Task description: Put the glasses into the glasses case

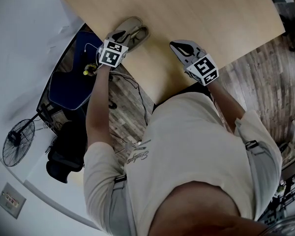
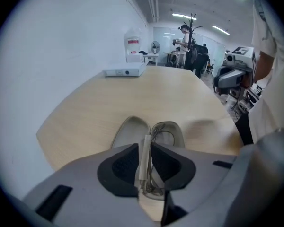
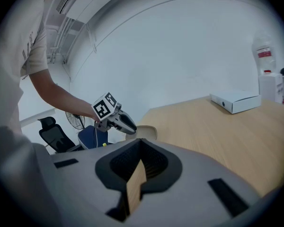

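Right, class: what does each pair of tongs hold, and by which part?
Left tongs: thin wire-framed glasses, by a pale side arm, apparently. Right tongs: nothing.

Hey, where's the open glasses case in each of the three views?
Head view: glasses case upper centre-left, at the left gripper tip.
Left gripper view: lower centre, just beyond the jaws.
Right gripper view: centre-left, beside the left gripper.
Shared landmark: the wooden table under it.

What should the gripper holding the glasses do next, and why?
Probably the left gripper should dip a little lower and then let go. Its jaws are shut on the glasses, which it holds right at the open glasses case, so a small dip should set them inside. The right gripper is shut, empty and off to the side.
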